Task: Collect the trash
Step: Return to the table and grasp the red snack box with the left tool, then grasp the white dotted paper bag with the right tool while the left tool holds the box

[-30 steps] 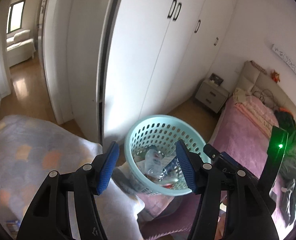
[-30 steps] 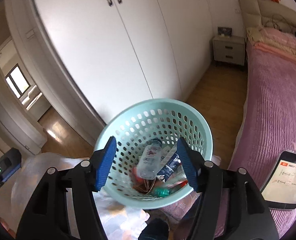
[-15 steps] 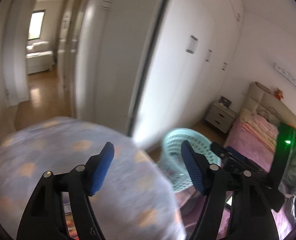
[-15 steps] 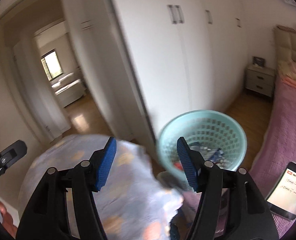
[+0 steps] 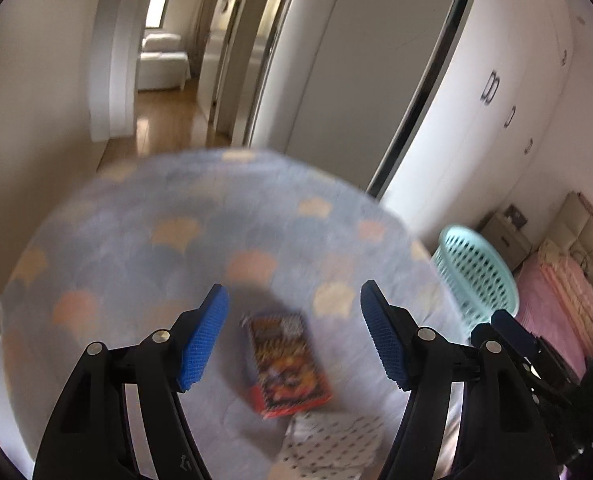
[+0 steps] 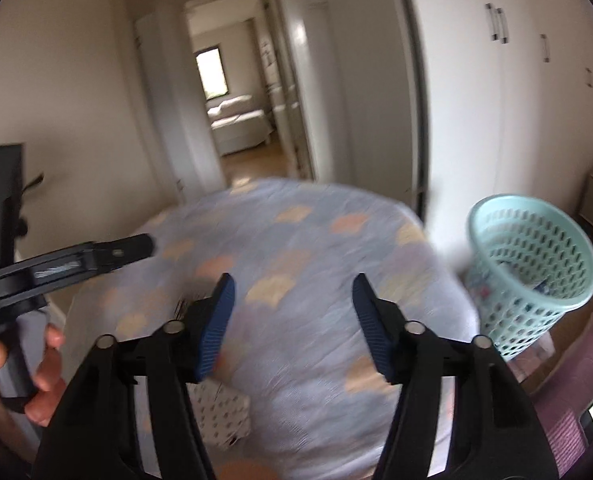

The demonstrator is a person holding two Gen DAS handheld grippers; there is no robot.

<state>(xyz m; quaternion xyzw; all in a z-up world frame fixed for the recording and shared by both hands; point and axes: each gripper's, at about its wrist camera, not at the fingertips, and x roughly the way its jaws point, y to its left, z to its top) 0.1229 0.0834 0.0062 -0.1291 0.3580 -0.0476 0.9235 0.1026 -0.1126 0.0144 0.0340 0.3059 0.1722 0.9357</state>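
White wardrobe doors and an open doorway frame the left wrist view, where a round surface under a blue-grey scalloped cover (image 5: pixel 200 240) fills the middle. A second ago this camera looked into the mint basket (image 5: pixel 478 276); now the basket sits off to the right edge and the cover is ahead. On the cover lies a red and orange snack packet (image 5: pixel 286 362), with a white dotted packet (image 5: pixel 328 440) just below it. The left gripper (image 5: pixel 294 338) stands released, nothing pressed by its blue pads; its jaws have just narrowed slightly, and the red packet lies beyond and between them, untouched.

From the right wrist view the same swing shows: the basket, earlier centred under the jaws, stands at the right (image 6: pixel 532 272), trash visible inside. The right gripper (image 6: pixel 292 326) is open and empty, its jaws having just been closing a little over bare cover. The dotted packet (image 6: pixel 222 416) lies at lower left, and a hand (image 6: pixel 28 376) holds the left tool.

Both grippers seem to have left the basket to fetch the next piece, likely the red packet.
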